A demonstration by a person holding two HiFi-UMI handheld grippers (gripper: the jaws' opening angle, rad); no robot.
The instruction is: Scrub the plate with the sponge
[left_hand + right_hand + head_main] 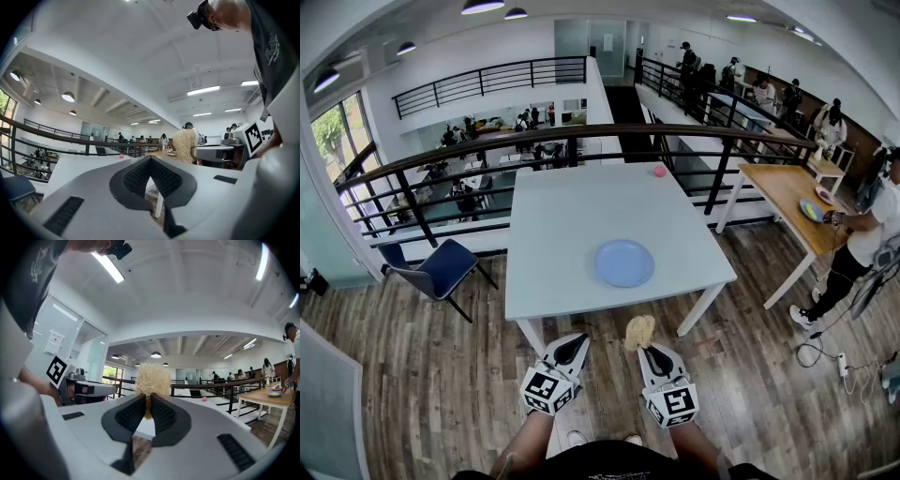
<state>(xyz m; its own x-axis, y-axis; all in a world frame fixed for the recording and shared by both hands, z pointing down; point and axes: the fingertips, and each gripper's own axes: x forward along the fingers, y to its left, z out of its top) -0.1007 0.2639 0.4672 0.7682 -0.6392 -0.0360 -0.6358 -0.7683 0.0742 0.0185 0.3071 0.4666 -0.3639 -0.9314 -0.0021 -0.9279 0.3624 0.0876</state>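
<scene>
A round blue plate lies near the front right of the white table. My right gripper hangs in front of the table edge, shut on a straw-coloured loofah sponge. In the right gripper view the sponge sticks up from between the pads, pinched at its lower end. My left gripper is beside it, shut with nothing in it; its black pads meet at the tip. From the left gripper view the sponge shows to the right.
A small pink ball sits at the table's far right corner. A blue chair stands left of the table. Behind runs a black railing. To the right a person stands at a wooden table.
</scene>
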